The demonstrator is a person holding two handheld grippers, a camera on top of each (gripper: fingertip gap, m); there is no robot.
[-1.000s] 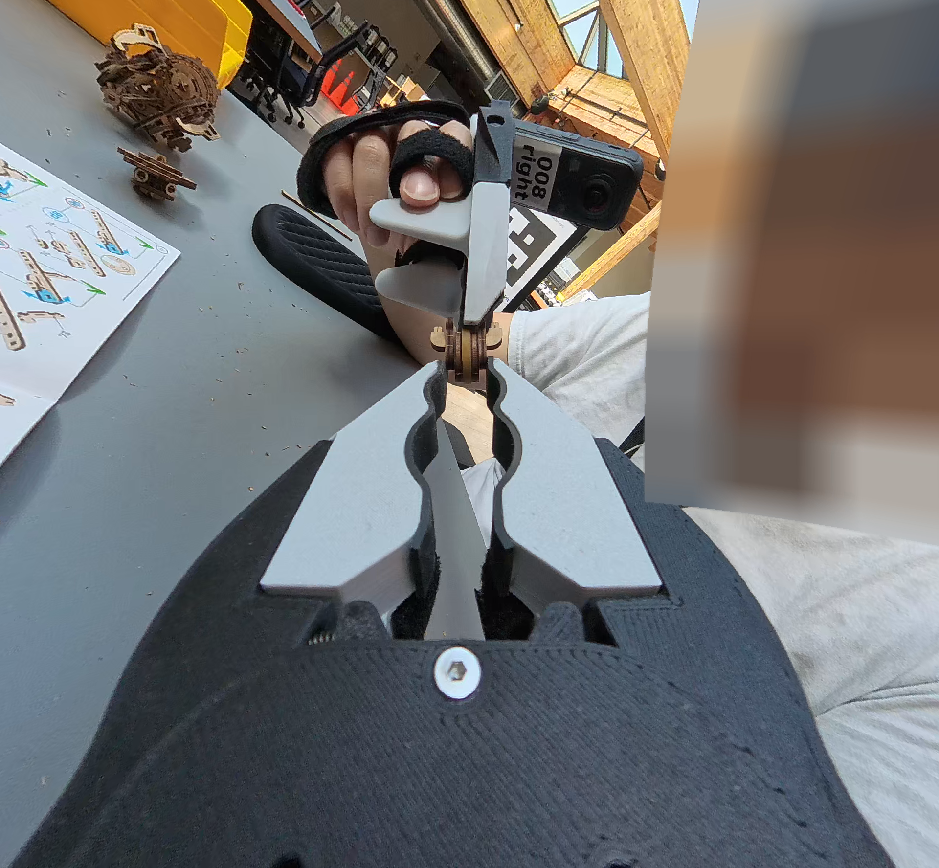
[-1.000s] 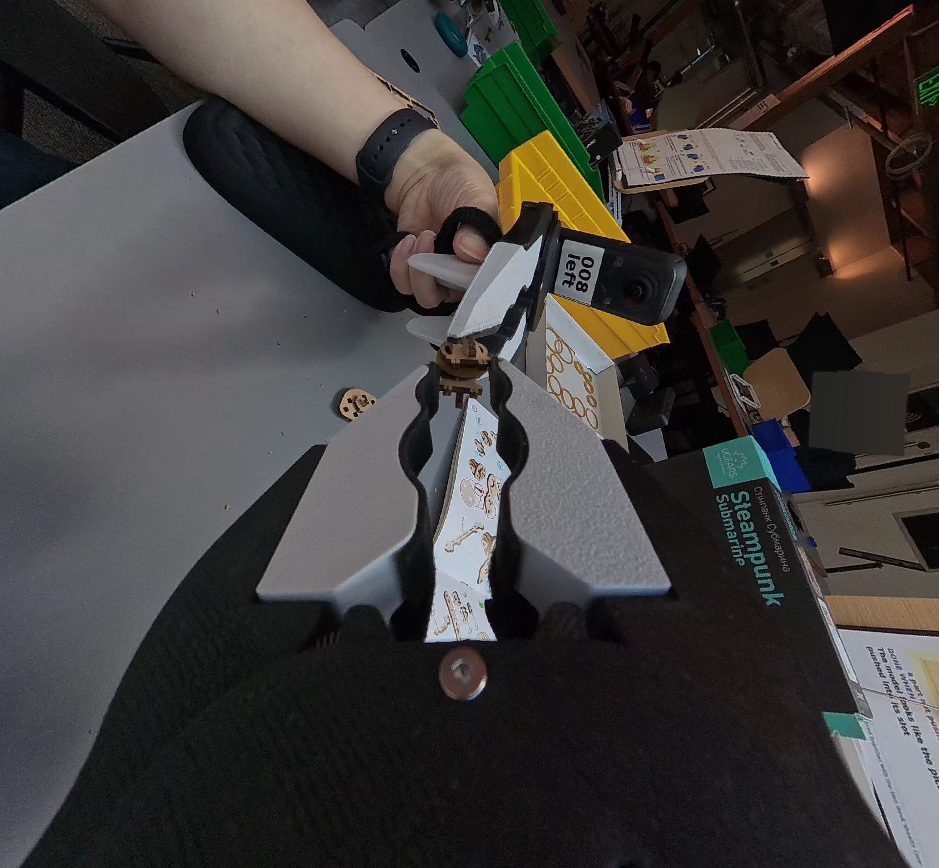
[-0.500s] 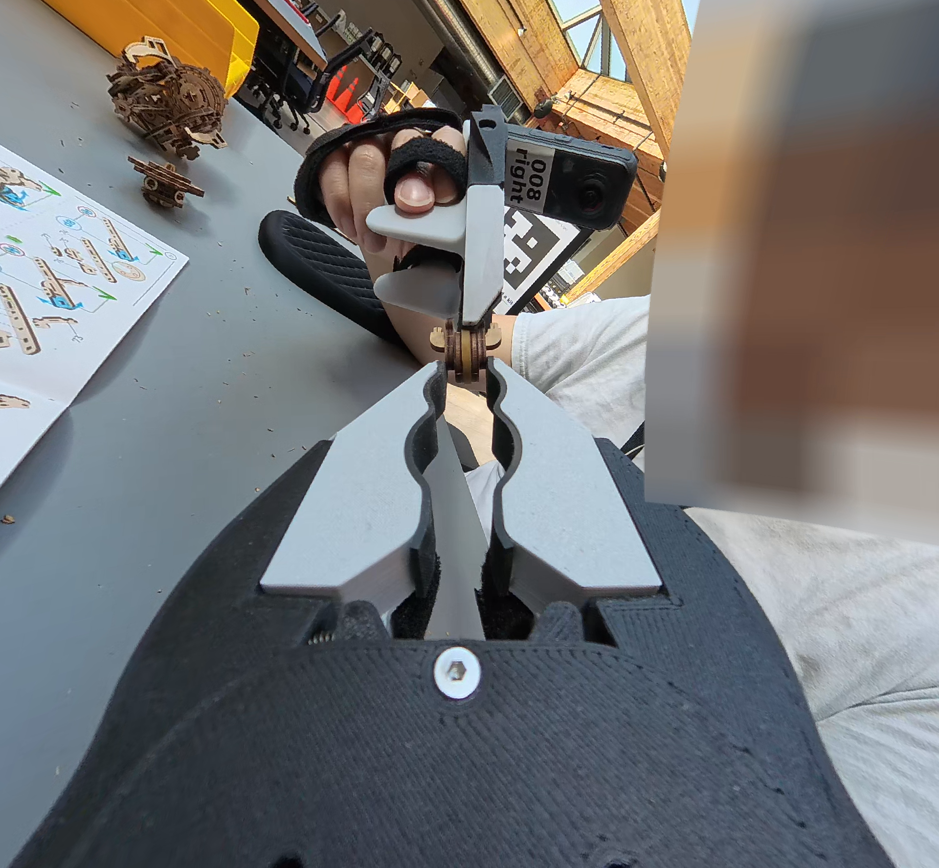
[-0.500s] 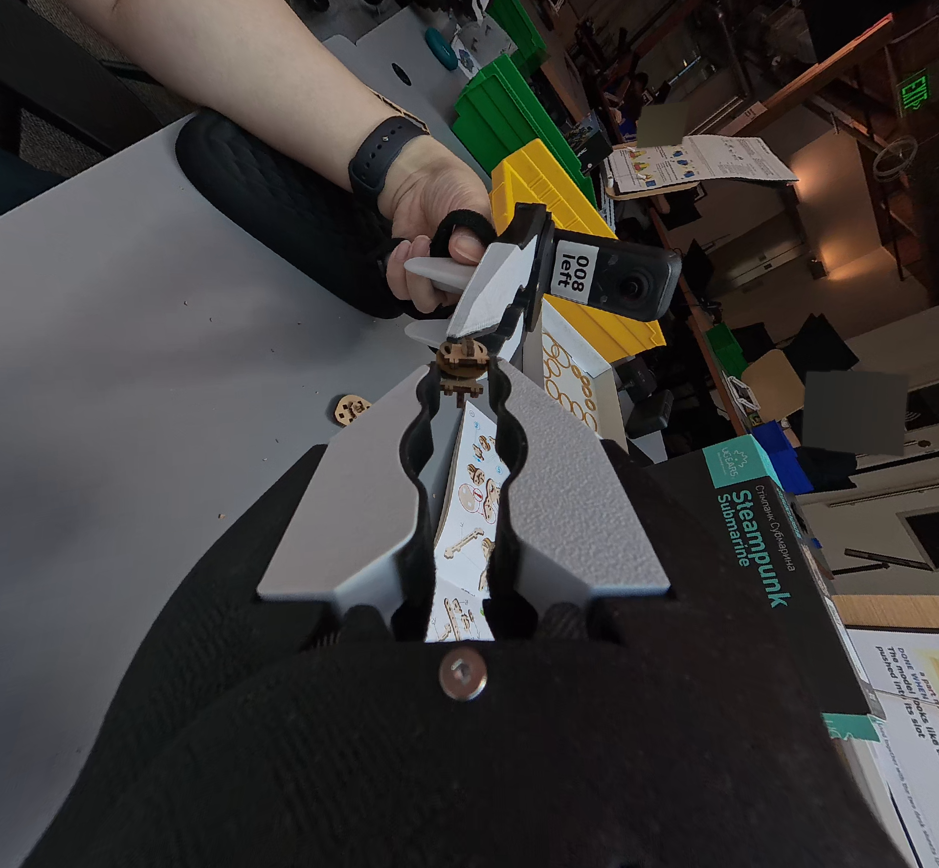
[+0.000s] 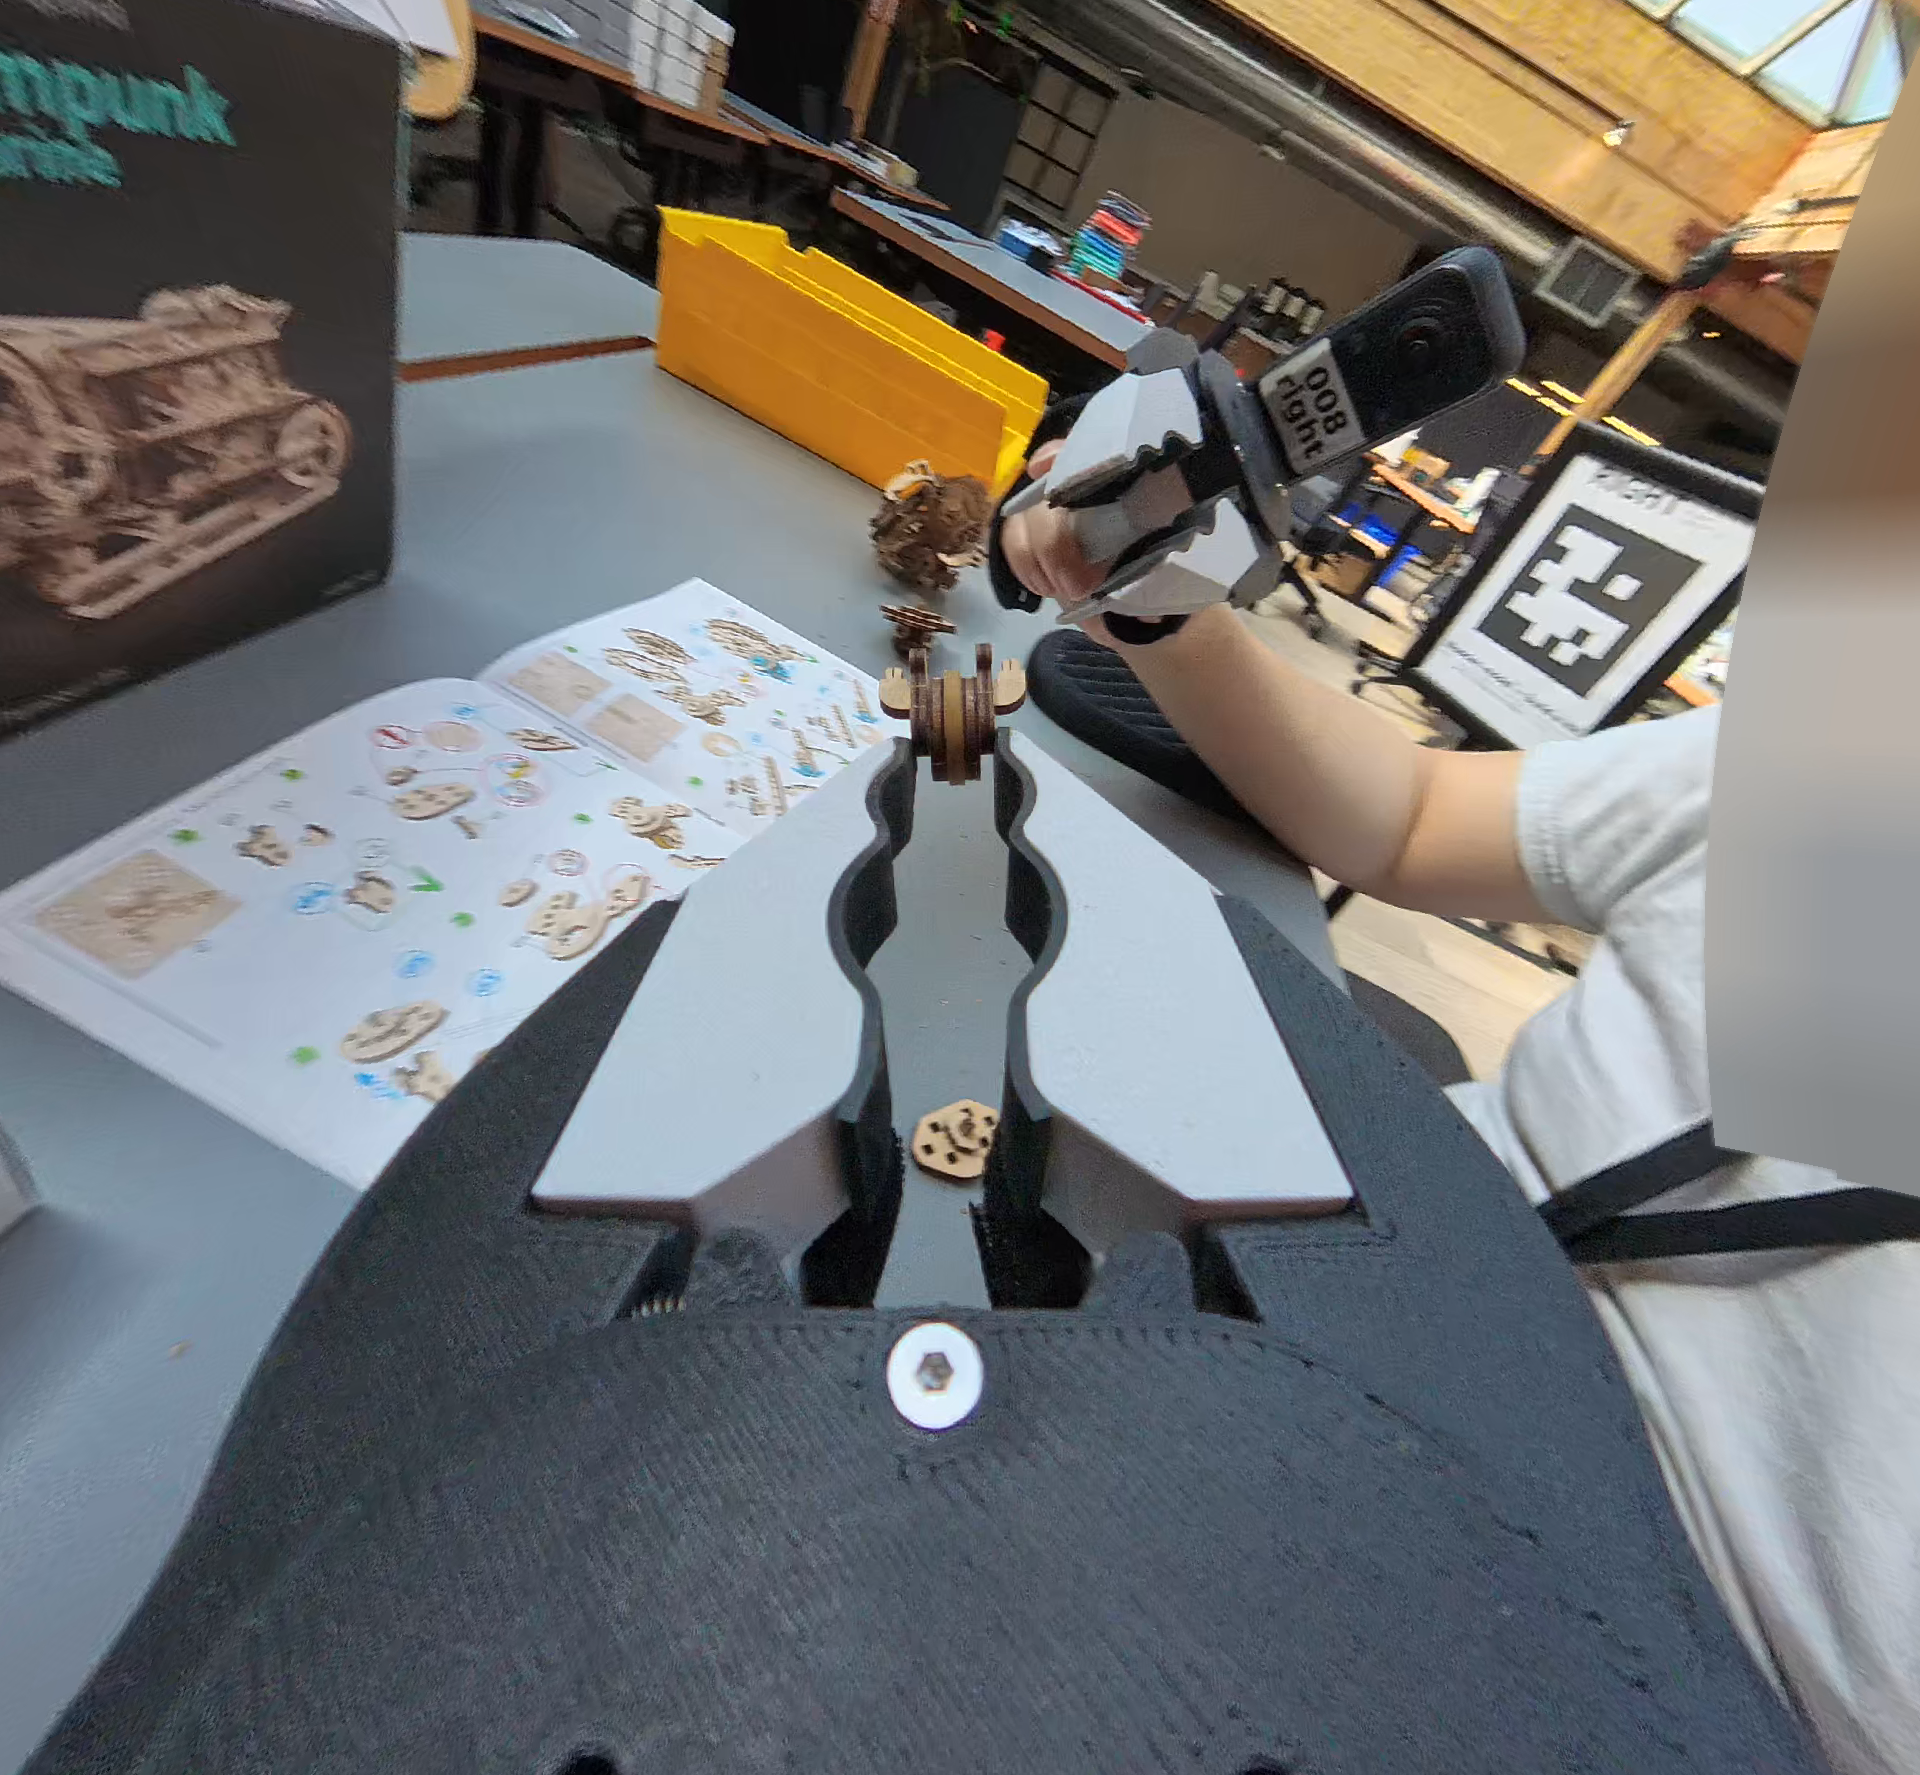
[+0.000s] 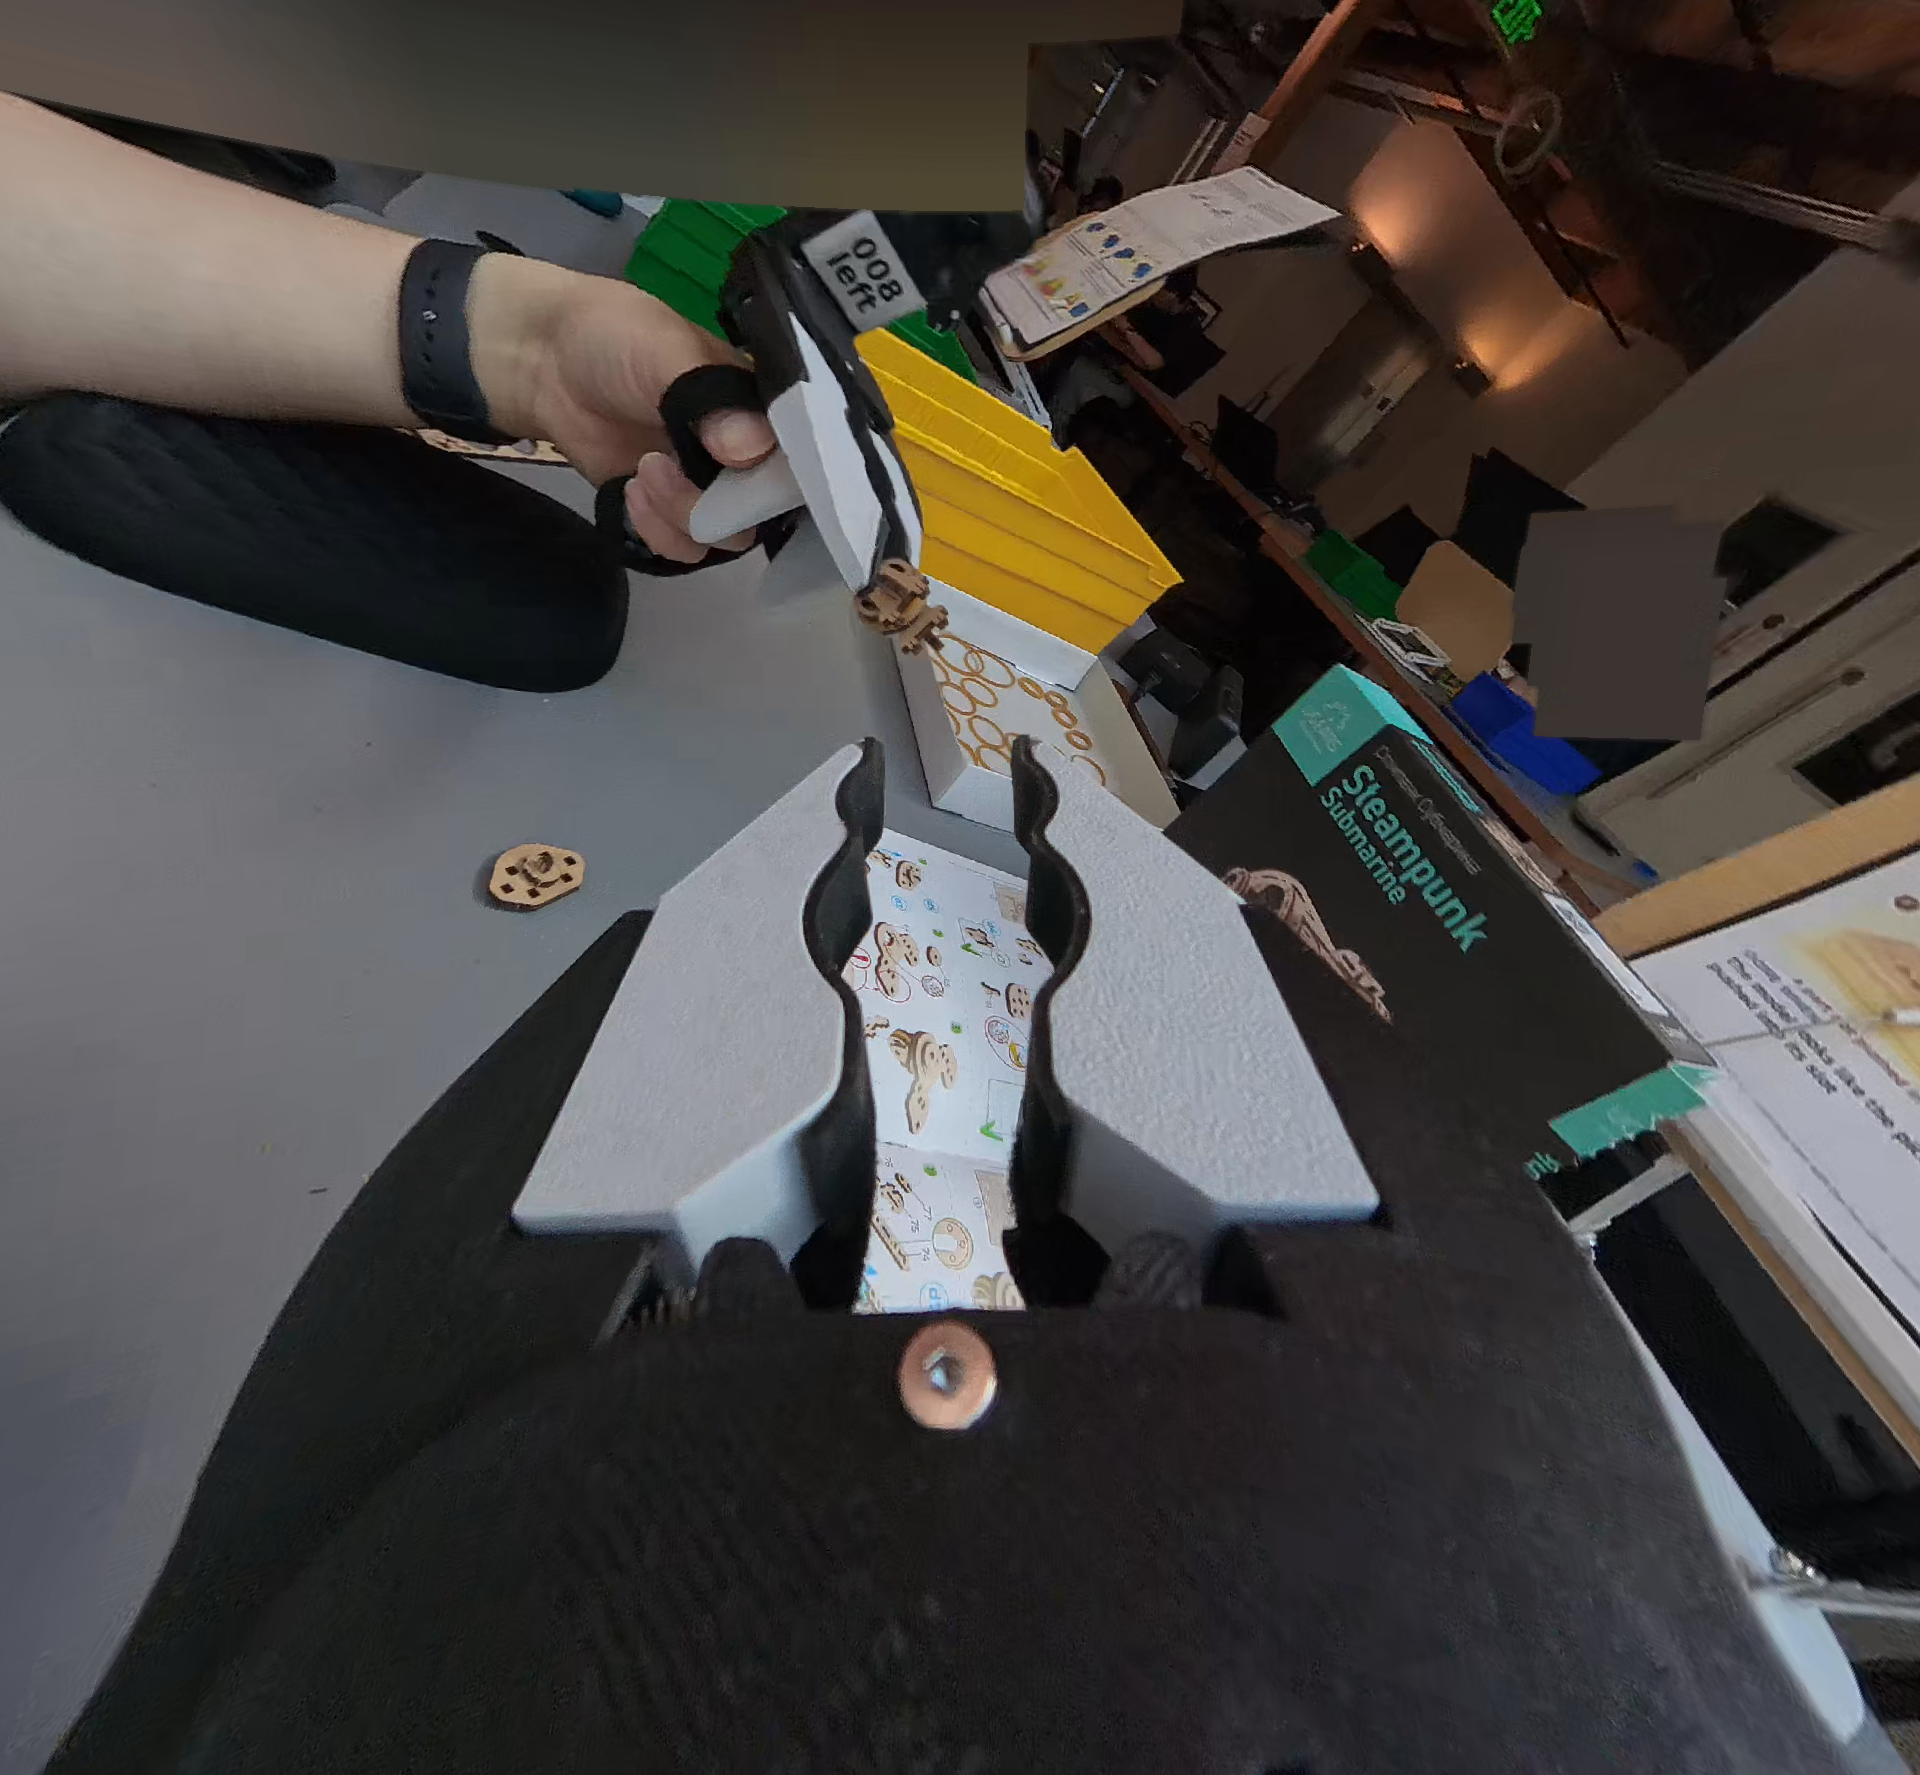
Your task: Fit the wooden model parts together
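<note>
Nearest in L wrist view: loose wooden disc [image 5: 956, 1140] flat on the grey worktop [image 5: 582, 489], seen between the fingers, not yet fitted to anything. Just ahead, left gripper [image 5: 951, 749] is pinched on a small wooden sub-assembly [image 5: 951, 709], a stack of round plates w/ little arms sticking out each side, held clear of the worktop. Looks like that stack is already pressed together, so one join prob done.

Right gripper [image 6: 945, 759] is spread, nothing between the tips; through the gap only the instruction sheet [image 6: 935, 998] shows. Same disc [image 6: 536, 876] lies well to its left.

Further out: another small wooden part [image 5: 916, 624] on the worktop, then a bigger ball-like built section [image 5: 930, 525] near the yellow bin [image 5: 831, 354]. Kit box [image 5: 187, 291] at far left.

Judgement: mid-task. Sub-assy in hand still has to join the rest; disc + small part left over. R side free to pick up the next piece.
</note>
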